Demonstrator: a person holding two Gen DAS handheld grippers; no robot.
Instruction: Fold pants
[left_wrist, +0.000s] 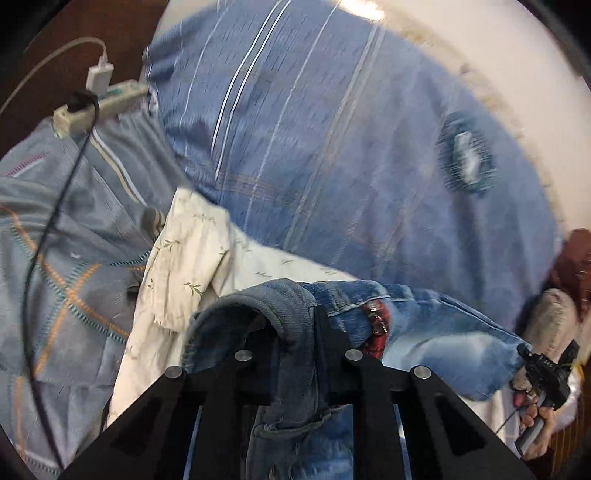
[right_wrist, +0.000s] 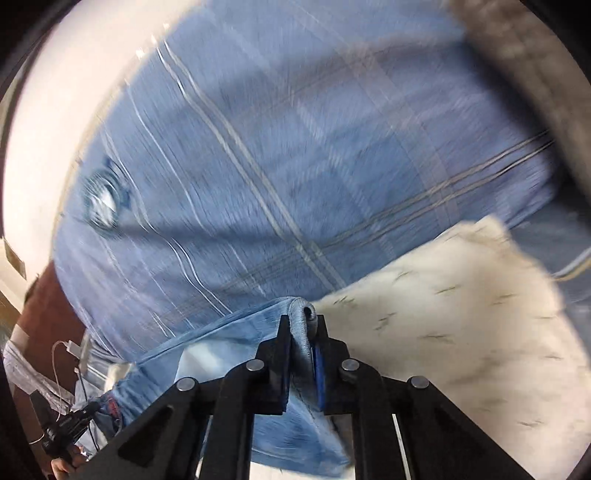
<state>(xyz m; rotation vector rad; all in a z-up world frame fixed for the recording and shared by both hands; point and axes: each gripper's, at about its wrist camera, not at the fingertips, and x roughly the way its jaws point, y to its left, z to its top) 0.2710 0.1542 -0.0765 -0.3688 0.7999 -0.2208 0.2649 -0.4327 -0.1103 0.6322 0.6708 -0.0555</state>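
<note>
Flanking jeans (left_wrist: 295, 332): floral cloth (left_wrist: 184, 266), cable (left_wrist: 55, 206)

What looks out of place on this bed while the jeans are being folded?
A power strip with a white charger and a black cord lies on the bedding at the far left, close to the work. The cord trails across the gray quilt, where lifted jeans could snag it.

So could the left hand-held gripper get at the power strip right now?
Probably not: the left hand-held gripper is shut on the jeans, so it is occupied, and the power strip lies well off across the bedding, apart from it.
</note>
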